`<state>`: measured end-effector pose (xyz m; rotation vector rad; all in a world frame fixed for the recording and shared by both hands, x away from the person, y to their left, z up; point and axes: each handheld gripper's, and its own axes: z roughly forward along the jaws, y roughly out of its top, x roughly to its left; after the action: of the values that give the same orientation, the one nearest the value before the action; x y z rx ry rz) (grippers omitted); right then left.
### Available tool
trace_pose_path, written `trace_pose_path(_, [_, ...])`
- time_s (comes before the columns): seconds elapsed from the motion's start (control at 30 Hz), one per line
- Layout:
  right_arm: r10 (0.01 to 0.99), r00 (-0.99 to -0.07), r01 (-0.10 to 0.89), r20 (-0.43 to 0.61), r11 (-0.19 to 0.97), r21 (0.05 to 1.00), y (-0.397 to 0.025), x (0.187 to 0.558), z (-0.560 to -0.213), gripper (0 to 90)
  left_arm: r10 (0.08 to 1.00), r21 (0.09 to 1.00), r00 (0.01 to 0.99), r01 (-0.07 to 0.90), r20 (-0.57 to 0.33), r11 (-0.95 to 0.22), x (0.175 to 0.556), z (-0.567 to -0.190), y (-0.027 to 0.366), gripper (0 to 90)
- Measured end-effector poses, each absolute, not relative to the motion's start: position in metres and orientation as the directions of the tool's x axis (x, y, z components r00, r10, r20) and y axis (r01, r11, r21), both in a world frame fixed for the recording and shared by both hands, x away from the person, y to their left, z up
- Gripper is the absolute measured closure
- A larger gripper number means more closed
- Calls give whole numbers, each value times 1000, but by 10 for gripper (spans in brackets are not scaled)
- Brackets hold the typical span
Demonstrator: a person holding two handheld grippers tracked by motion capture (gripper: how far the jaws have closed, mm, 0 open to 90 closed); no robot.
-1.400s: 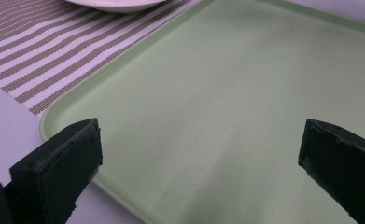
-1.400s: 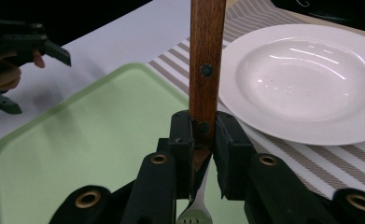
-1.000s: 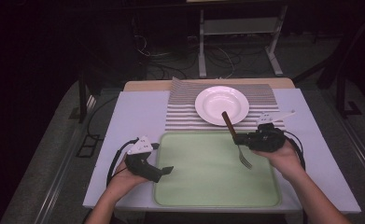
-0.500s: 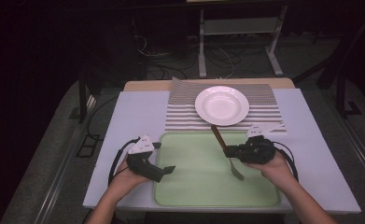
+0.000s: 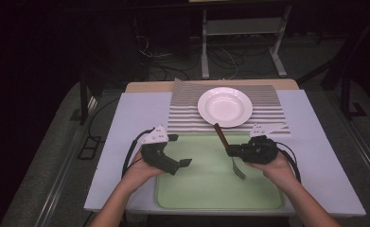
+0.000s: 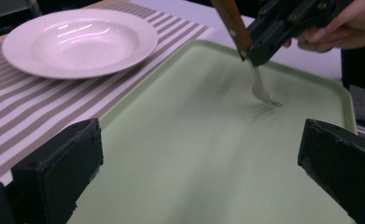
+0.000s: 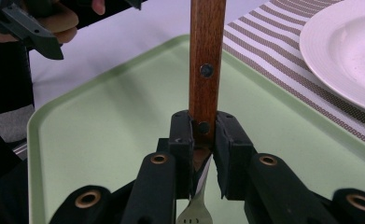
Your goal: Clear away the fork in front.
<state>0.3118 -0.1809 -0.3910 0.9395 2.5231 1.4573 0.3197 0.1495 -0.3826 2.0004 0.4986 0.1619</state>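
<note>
A fork with a brown wooden handle (image 7: 207,56) and metal tines (image 5: 239,172) is tilted over the green tray (image 5: 197,196), tines down. My right gripper (image 5: 230,151) is shut on the handle's lower end (image 7: 202,133), over the tray's right half. In the left gripper view the fork (image 6: 260,87) has its tines close to the tray (image 6: 185,154); I cannot tell if they touch it. My left gripper (image 5: 185,163) is open and holds nothing at the tray's left edge, its jaws wide apart (image 6: 199,186) and facing the fork.
A white plate (image 5: 225,106) stands on a striped mat (image 5: 185,111) behind the tray, with nothing on it. The white table (image 5: 130,123) has bare room left of the mat and right of the tray. A small white piece (image 5: 272,127) lies by the mat's right corner.
My right gripper has carried the fork left and toward the person, from the tray's far right edge to over the tray, tines lower. The left gripper has stayed put.
</note>
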Motion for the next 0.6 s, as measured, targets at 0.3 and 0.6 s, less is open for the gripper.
trace_pose_path(0.3, [536,-812,463,230,353,813,-180,311,-390,773,391,878,912,283,-123,-385,332,-369,118,74])
trace_pose_path(0.6, [544,-809,456,225,338,824,-182,311,-389,773,353,885,923,286,-152,-367,338,-358,97,210])
